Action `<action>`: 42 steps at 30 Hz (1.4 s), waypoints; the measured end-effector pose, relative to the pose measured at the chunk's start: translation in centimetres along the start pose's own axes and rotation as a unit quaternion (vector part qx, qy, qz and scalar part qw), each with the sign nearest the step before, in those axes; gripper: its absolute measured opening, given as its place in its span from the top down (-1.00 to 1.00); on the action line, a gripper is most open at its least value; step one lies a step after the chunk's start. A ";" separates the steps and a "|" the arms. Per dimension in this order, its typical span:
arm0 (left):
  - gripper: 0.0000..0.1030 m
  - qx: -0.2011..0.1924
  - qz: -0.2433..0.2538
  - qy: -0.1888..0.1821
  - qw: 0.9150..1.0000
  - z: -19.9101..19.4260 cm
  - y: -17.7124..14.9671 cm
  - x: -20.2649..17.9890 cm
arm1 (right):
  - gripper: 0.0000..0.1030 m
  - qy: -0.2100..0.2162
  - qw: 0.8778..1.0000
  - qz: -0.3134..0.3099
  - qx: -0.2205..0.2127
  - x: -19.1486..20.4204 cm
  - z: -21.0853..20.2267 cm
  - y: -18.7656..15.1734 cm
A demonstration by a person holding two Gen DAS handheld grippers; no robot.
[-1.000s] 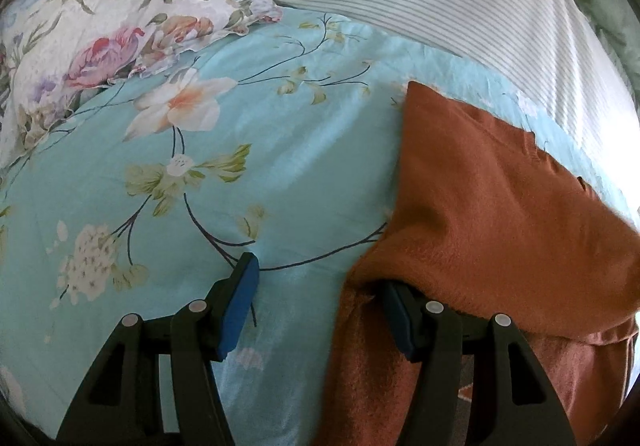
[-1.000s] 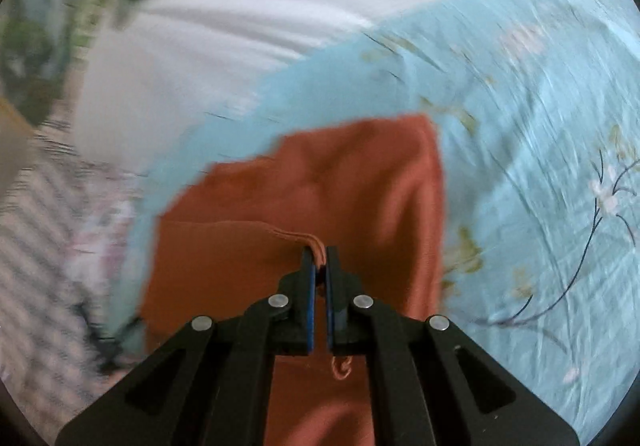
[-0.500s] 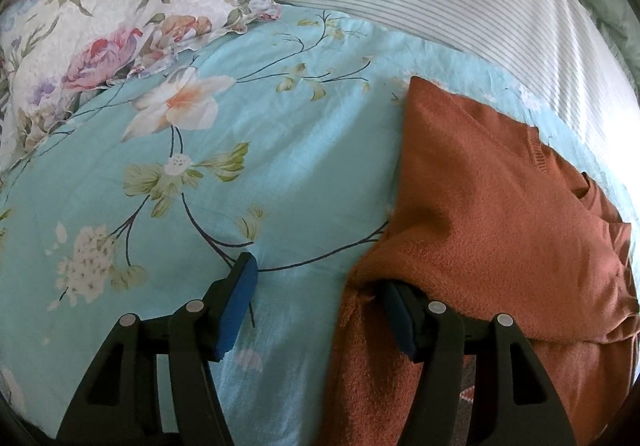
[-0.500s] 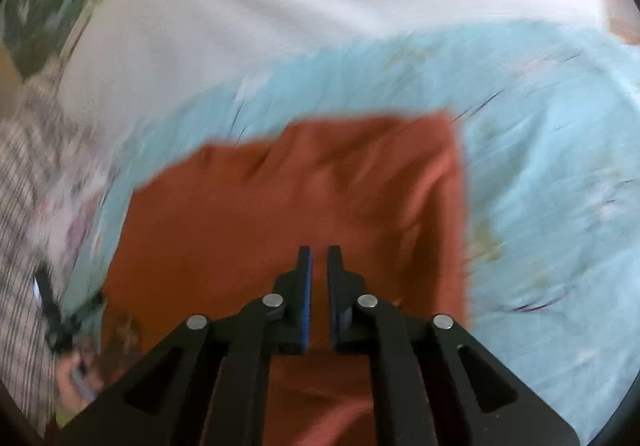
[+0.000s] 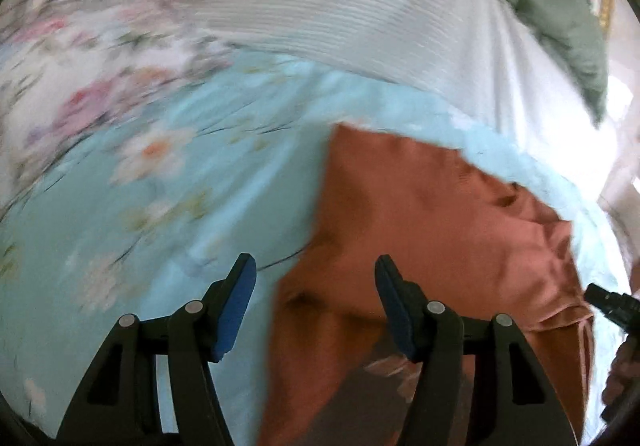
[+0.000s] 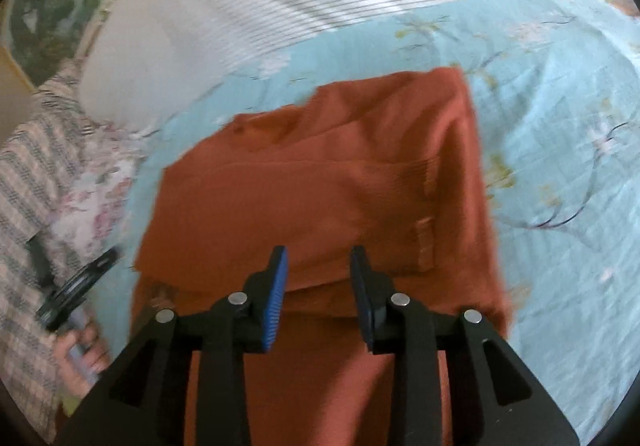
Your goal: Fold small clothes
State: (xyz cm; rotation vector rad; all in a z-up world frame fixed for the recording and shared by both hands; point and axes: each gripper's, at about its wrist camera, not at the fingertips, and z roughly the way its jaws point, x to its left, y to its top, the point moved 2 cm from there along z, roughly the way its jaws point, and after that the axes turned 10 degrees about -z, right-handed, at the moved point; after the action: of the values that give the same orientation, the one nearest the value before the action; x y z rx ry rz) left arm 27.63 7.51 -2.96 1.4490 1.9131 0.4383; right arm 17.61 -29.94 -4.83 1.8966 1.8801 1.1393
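Note:
A rust-orange knit garment [image 6: 320,173] lies folded on the light blue flowered bedsheet [image 6: 560,125]. My right gripper [image 6: 319,262] hovers over its near part. Its jaws are opening, and nothing is pinched between the blue pads. In the left wrist view the same garment [image 5: 420,226] lies to the right. My left gripper [image 5: 315,270] is open above the garment's left edge, with only cloth and sheet beneath it. The right gripper's tip [image 5: 608,302] shows at that view's right edge. In the right wrist view the left gripper [image 6: 80,286] sits at the left, held by a hand.
A white striped sheet [image 5: 360,5] covers the far side of the bed. A flowered pillow [image 5: 80,85] lies at the far left and a green cloth [image 5: 560,13] at the far right. A plaid sleeve [image 6: 28,205] reaches in beside the garment.
The right gripper let go of the garment's edge and its jaws parted; the folded layer now lies flat. The left gripper rose, its right finger no longer tucked under the cloth.

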 end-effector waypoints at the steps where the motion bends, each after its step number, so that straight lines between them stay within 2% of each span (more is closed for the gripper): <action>1: -0.21 0.010 0.003 -0.009 1.000 1.0 0.3 -0.7 | 0.33 0.010 1.000 0.000 0.000 0.5 0.0 -0.2; 3: -0.20 0.038 0.007 -0.025 0.999 3.8 0.7 -1.6 | 0.32 0.015 1.000 -0.002 0.007 1.2 0.1 -0.8; 4: -0.11 0.055 0.008 -0.024 0.998 5.2 0.8 -1.8 | 0.32 0.016 1.000 0.001 0.012 1.2 -0.1 -1.3; 5: -0.06 0.066 0.009 -0.007 0.998 6.6 0.8 -1.7 | 0.32 0.013 1.000 0.003 0.015 1.2 -0.1 -1.6; 6: -0.05 0.070 0.010 0.033 0.997 8.1 1.1 -0.9 | 0.32 0.008 1.000 0.006 0.019 1.0 -0.4 -2.0; 7: -0.13 0.071 0.004 0.048 0.996 8.9 1.3 0.0 | 0.32 0.003 1.000 0.007 0.020 0.8 -0.8 -2.3; 9: -0.12 0.073 -0.026 0.016 0.997 9.1 1.7 1.5 | 0.29 -0.009 1.000 0.014 0.020 -0.1 -2.2 -3.3; 11: -0.12 0.069 -0.017 0.030 0.997 8.6 1.7 1.5 | 0.20 -0.018 0.999 0.028 0.016 -1.2 -3.2 -3.9; 13: -0.12 0.060 0.002 0.055 0.997 7.5 1.1 1.2 | 0.14 -0.025 0.999 0.042 0.009 -2.2 -4.2 -4.4; 22: -0.12 0.068 -0.025 0.025 0.997 -1.2 -4.8 4.3 | 0.13 -0.031 0.997 0.067 -0.008 -4.7 -9.0 -8.3; 30: -0.16 0.096 -0.042 0.003 0.994 -7.9 -12.8 7.7 | 0.13 -0.011 0.999 0.042 0.022 -3.0 -9.7 -14.1; 36: -0.29 0.097 -0.035 -0.012 0.995 -11.9 -17.3 7.6 | 0.15 0.012 0.999 0.025 0.034 -1.3 -8.6 -16.3; 37: -0.32 0.098 -0.030 -0.012 0.995 -12.3 -17.8 7.4 | 0.18 0.019 0.999 0.026 0.031 -1.1 -8.5 -16.5; 38: -0.33 0.099 -0.023 -0.013 0.995 -12.5 -18.3 7.1 | 0.39 0.029 0.999 0.028 0.032 -1.0 -8.3 -16.7; 39: -0.36 0.098 -0.014 -0.013 0.995 -13.0 -19.1 6.7 | 0.84 0.040 0.998 0.035 0.035 -1.1 -8.1 -17.0; 42: -0.37 0.098 0.013 -0.005 0.995 -13.5 -20.3 6.1 | 0.87 0.067 0.995 0.062 0.034 -2.0 -8.6 -17.5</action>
State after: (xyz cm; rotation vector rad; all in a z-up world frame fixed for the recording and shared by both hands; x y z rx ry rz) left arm 3.07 8.57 -8.15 1.5977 1.9760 0.2598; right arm -0.76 -32.27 -11.25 2.0449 1.9157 1.2869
